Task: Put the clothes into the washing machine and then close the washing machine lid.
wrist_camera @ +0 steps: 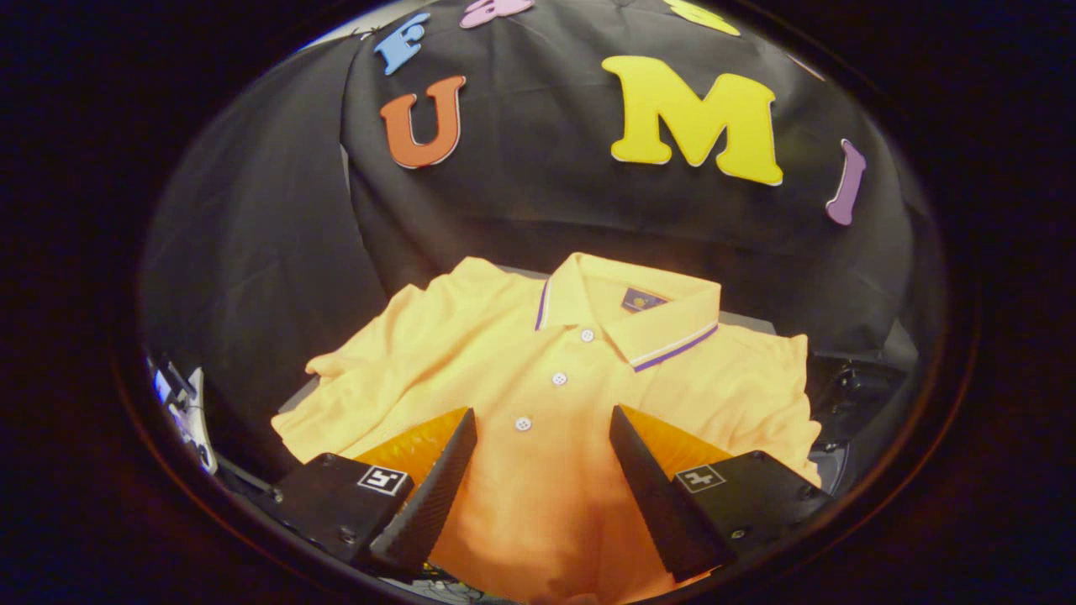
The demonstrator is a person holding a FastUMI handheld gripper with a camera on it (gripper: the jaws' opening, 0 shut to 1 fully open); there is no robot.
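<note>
A yellow polo shirt (504, 353) lies spread flat, its collar trimmed in white and purple toward the booth wall and three white buttons running down its front placket. My gripper (542, 420) hovers over the shirt's lower front with its fingers wide apart. The left finger (437, 479) and the right finger (647, 479) flank the button placket, and the lowest button sits between their tips. Nothing is pinched between them; I cannot tell whether the fingers touch the cloth.
The black cloth wall rises right behind the shirt. A dark object (849, 386) sits just past the shirt's right sleeve. Some white and blue gear (185, 412) shows off the left sleeve.
</note>
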